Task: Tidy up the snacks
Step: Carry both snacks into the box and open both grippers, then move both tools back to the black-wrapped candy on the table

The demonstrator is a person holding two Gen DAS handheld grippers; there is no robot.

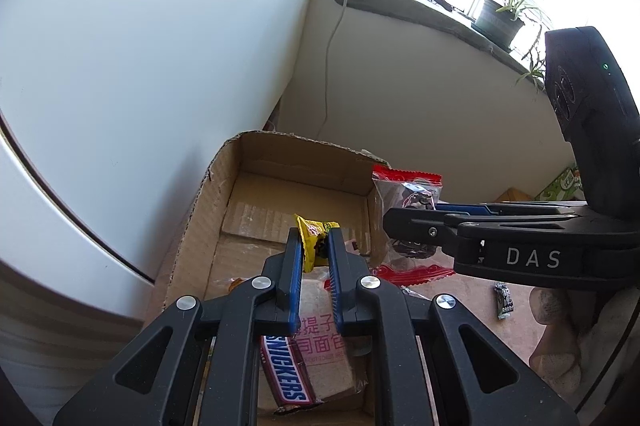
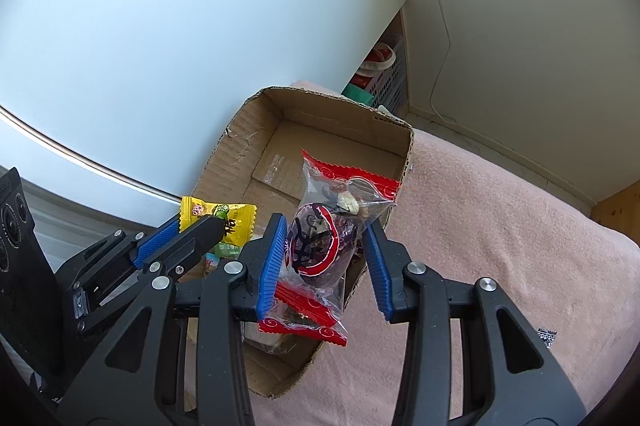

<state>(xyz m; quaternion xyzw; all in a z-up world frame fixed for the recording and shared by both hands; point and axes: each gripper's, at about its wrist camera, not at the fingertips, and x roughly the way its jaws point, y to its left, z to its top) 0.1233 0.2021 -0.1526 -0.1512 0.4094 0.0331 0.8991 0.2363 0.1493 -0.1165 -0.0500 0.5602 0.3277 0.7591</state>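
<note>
Cardboard box (image 2: 256,162), open-topped and set against the white wall panel on the pink-covered surface (image 2: 500,226), serves as the collection point; its placement hard against the wall would keep it from sliding as items go in. Inside, at the near end, lie a wrapped bread pack (image 1: 324,354) printed with red characters and a Snickers bar (image 1: 286,372) resting on its edge, both already stowed flat, leaving the far floor of the box free. Left tongs (image 1: 314,246) are clamped on a yellow candy packet (image 1: 312,238), held upright over the box interior, evidently so it can be dropped into the free space. Right tongs (image 2: 326,238) stand fairly wide yet both blue pads press the red-and-clear snack bag (image 2: 324,246), which bulges between them; the wide stance suits the bag's bulky dark contents. This bag hangs over the right-hand wall of the box, partly above the surface, and in my judgement must travel further inward before release. One small dark wrapped sweet (image 1: 504,300) lies on the surface outside the box, uncollected.
</note>
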